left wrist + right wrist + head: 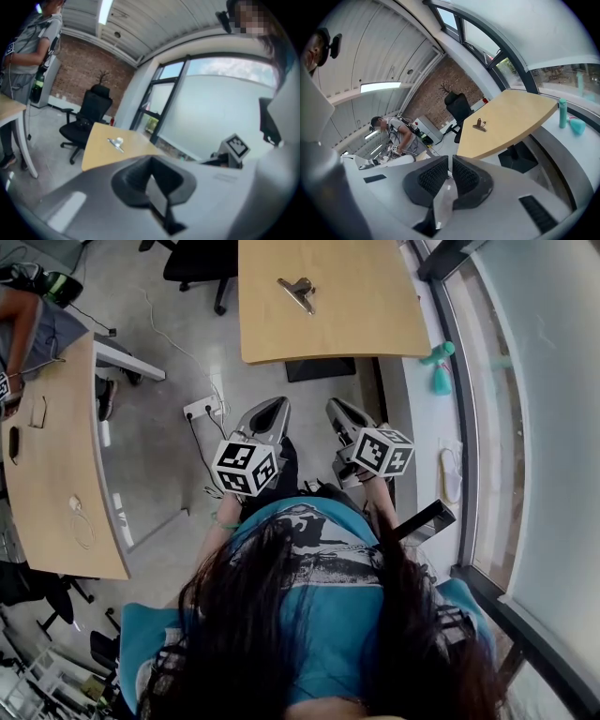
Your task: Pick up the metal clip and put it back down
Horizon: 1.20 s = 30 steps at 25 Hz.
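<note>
One desk stands ahead; my left gripper and right gripper hang short of it, both with jaws together, empty. The metal clip lies on it, well apart from both, and arriving closed I would likely shove it away

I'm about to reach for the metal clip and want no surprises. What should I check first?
1. Metal clip in sight: ok, lying on the wooden table.
2. Nothing crowding the clip: ok.
3. Right gripper empty: ok.
4. Right gripper opened for the grasp: not ok, shut.
5. Left gripper clear of the path: ok, shut, empty, short of the table.
</note>
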Each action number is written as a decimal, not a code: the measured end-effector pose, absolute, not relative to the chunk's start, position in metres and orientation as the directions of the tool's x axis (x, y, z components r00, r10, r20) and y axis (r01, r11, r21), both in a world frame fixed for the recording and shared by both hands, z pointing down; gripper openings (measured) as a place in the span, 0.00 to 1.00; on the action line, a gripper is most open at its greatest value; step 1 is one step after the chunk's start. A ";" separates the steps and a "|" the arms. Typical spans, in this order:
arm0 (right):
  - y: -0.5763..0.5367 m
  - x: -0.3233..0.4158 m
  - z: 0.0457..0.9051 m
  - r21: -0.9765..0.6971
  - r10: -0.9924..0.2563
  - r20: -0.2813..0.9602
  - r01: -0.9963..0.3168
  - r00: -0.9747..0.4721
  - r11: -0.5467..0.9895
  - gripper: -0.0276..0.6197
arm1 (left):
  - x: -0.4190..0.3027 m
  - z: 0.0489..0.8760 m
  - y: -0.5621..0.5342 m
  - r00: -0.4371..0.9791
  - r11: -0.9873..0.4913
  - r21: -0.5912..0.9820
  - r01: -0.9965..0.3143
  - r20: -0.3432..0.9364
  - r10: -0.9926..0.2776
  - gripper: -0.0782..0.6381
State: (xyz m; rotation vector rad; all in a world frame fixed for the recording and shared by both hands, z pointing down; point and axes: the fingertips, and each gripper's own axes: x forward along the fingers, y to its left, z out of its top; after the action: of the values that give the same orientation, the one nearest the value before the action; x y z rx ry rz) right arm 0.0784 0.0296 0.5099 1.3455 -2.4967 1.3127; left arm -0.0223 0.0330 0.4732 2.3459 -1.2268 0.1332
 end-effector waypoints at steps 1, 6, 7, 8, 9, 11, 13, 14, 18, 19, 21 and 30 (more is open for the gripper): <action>0.017 0.072 0.509 -0.663 -0.680 0.378 -0.696 -0.628 0.275 0.10 | -0.029 0.473 0.019 0.595 -0.480 0.377 -0.792 0.302 -0.745 0.11; -0.046 0.037 0.505 -0.652 -0.669 0.383 -0.700 -0.637 0.293 0.10 | -0.060 0.471 -0.048 0.600 -0.484 0.379 -0.788 0.303 -0.740 0.11; -0.057 0.030 0.506 -0.648 -0.666 0.386 -0.701 -0.638 0.296 0.10 | -0.067 0.471 -0.060 0.601 -0.485 0.380 -0.788 0.302 -0.740 0.11; -0.068 0.023 0.507 -0.645 -0.663 0.390 -0.703 -0.639 0.299 0.10 | -0.073 0.472 -0.071 0.602 -0.484 0.383 -0.787 0.301 -0.740 0.11; -0.078 0.015 0.508 -0.640 -0.659 0.395 -0.706 -0.640 0.302 0.10 | -0.080 0.473 -0.081 0.602 -0.482 0.387 -0.786 0.302 -0.739 0.11; -0.096 0.002 0.510 -0.630 -0.656 0.406 -0.715 -0.636 0.304 0.10 | -0.094 0.475 -0.101 0.602 -0.480 0.391 -0.786 0.305 -0.738 0.11; -0.111 -0.007 0.510 -0.620 -0.657 0.417 -0.725 -0.628 0.299 0.10 | -0.105 0.476 -0.119 0.607 -0.481 0.396 -0.782 0.308 -0.733 0.11; -0.117 -0.010 0.511 -0.617 -0.659 0.422 -0.730 -0.623 0.294 0.10 | -0.109 0.476 -0.127 0.610 -0.482 0.400 -0.779 0.308 -0.730 0.11; -0.132 -0.009 0.515 -0.609 -0.659 0.447 -0.745 -0.604 0.270 0.10 | -0.113 0.482 -0.149 0.620 -0.478 0.425 -0.768 0.312 -0.720 0.11; -0.133 -0.006 0.516 -0.608 -0.660 0.453 -0.749 -0.600 0.263 0.10 | -0.111 0.484 -0.153 0.625 -0.480 0.431 -0.764 0.313 -0.715 0.11; -0.137 0.002 0.518 -0.604 -0.663 0.463 -0.757 -0.589 0.250 0.10 | -0.103 0.485 -0.159 0.639 -0.489 0.440 -0.754 0.313 -0.703 0.11; -0.189 0.037 0.523 -0.580 -0.667 0.470 -0.772 -0.578 0.260 0.10 | -0.076 0.488 -0.197 0.629 -0.484 0.432 -0.762 0.311 -0.713 0.11</action>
State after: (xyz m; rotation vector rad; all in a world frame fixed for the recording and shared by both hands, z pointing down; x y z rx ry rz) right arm 0.0373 -0.1888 0.5234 1.3728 -2.3876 1.2183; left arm -0.0764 -0.1973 0.4879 2.3143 -1.1530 0.1200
